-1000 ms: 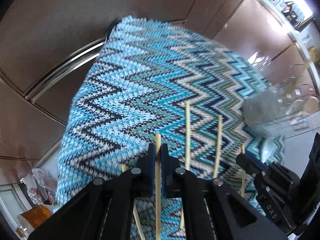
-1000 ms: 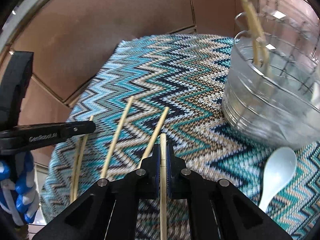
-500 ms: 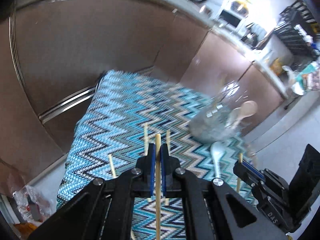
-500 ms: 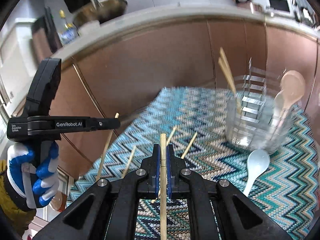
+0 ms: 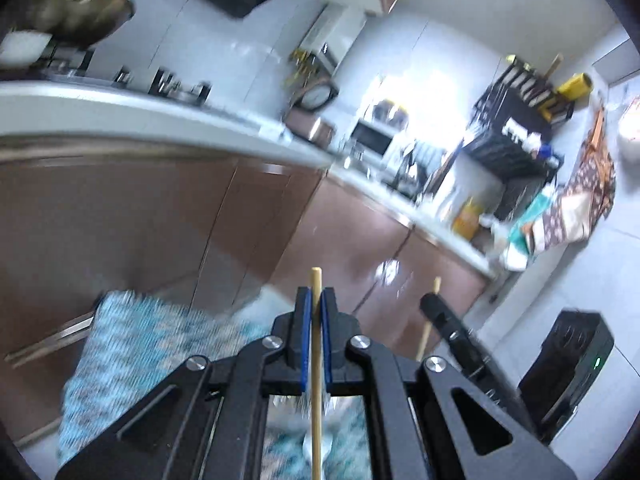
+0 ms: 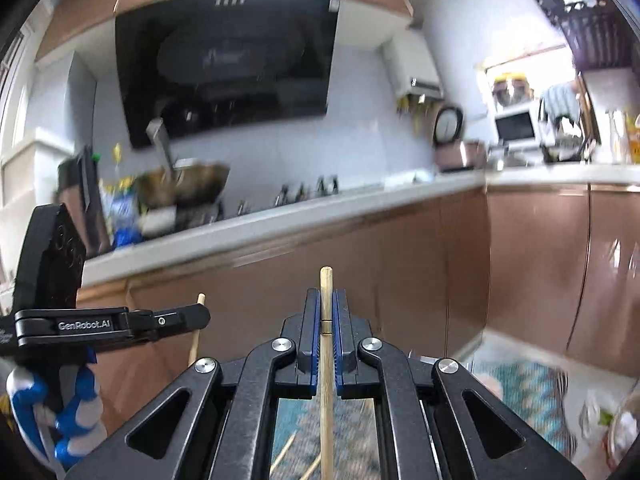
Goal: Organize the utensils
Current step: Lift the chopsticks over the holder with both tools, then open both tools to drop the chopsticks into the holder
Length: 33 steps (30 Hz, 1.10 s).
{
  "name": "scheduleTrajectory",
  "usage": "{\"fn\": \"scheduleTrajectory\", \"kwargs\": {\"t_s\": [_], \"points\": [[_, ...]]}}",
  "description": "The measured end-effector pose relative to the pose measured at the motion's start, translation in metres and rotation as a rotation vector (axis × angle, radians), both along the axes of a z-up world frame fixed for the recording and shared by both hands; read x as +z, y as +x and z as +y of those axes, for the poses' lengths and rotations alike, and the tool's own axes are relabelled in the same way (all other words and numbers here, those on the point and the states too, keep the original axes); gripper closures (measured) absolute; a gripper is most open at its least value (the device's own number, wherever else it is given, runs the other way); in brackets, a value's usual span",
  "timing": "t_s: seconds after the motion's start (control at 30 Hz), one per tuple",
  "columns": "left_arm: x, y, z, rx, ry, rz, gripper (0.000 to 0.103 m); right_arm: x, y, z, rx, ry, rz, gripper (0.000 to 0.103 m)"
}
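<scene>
Both grippers have swung up off the zigzag cloth (image 5: 132, 344). The left gripper (image 5: 316, 300) and the right gripper (image 6: 326, 304) each pinch one chopstick (image 5: 316, 360), neither yet stored. Probably two more lie blurred at the right view's bottom.

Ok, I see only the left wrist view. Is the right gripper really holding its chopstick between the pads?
Observer: Yes. In the right wrist view the right gripper is shut on a chopstick, whose tip stands out past the pads.
Operator: Do any chopsticks lie on the mat?
Observer: Yes. At least two loose chopsticks lie on the zigzag mat below that gripper.
</scene>
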<state>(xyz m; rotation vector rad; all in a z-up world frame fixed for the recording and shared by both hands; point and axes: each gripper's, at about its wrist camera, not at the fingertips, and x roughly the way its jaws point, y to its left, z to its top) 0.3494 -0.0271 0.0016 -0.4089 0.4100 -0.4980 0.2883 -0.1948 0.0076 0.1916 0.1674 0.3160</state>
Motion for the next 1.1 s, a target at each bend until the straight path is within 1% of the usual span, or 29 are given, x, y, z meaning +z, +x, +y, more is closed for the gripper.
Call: {"fn": "scheduleTrajectory", "kwargs": {"t_s": [0.1, 0.17, 0.27, 0.4, 0.53, 0.7, 0.77, 0.8, 0.87, 0.9, 0.93, 0.97, 1.0, 1.03, 1.07, 1.1], "points": [[0.003, 0.024, -0.021, 0.035, -0.02, -0.078, 0.099, -0.001, 0.025, -0.008, -0.045, 0.035, -0.051, 0.097], [0.001, 0.04, -0.036, 0.053, -0.03, -0.109, 0.099, -0.003, 0.041, -0.014, -0.076, 0.069, -0.076, 0.097], [-0.011, 0.058, -0.058, 0.1, -0.001, -0.156, 0.099, -0.012, 0.055, -0.021, -0.127, 0.08, -0.106, 0.097], [-0.034, 0.071, -0.076, 0.151, 0.027, -0.182, 0.099, -0.027, 0.065, -0.021, -0.175, 0.073, -0.123, 0.097], [-0.053, 0.079, -0.087, 0.182, 0.04, -0.186, 0.098, -0.041, 0.071, -0.02, -0.207, 0.053, -0.114, 0.097], [-0.071, 0.076, -0.093, 0.197, 0.05, -0.206, 0.098, -0.054, 0.066, -0.02, -0.24, 0.014, -0.109, 0.097], [-0.077, 0.073, -0.093, 0.199, 0.055, -0.207, 0.098, -0.059, 0.065, -0.022, -0.249, 0.013, -0.095, 0.097], [-0.079, 0.072, -0.093, 0.2, 0.054, -0.205, 0.097, -0.061, 0.063, -0.023, -0.253, 0.012, -0.09, 0.097], [-0.081, 0.069, -0.088, 0.201, 0.045, -0.194, 0.096, -0.064, 0.058, -0.025, -0.257, 0.019, -0.08, 0.097], [-0.08, 0.067, -0.086, 0.201, 0.045, -0.191, 0.091, -0.064, 0.055, -0.026, -0.258, 0.023, -0.076, 0.097], [-0.079, 0.064, -0.085, 0.199, 0.046, -0.19, 0.082, -0.064, 0.052, -0.027, -0.258, 0.024, -0.076, 0.097], [-0.076, 0.059, -0.081, 0.198, 0.045, -0.191, 0.077, -0.062, 0.048, -0.026, -0.261, 0.021, -0.077, 0.095], [-0.073, 0.053, -0.077, 0.201, 0.042, -0.194, 0.073, -0.06, 0.045, -0.026, -0.262, 0.023, -0.079, 0.088], [-0.069, 0.049, -0.074, 0.204, 0.039, -0.199, 0.072, -0.057, 0.041, -0.027, -0.263, 0.028, -0.083, 0.084], [-0.063, 0.042, -0.07, 0.208, 0.038, -0.206, 0.071, -0.052, 0.035, -0.027, -0.266, 0.034, -0.091, 0.076], [-0.057, 0.035, -0.066, 0.211, 0.038, -0.212, 0.068, -0.048, 0.03, -0.027, -0.267, 0.036, -0.097, 0.072]]}}
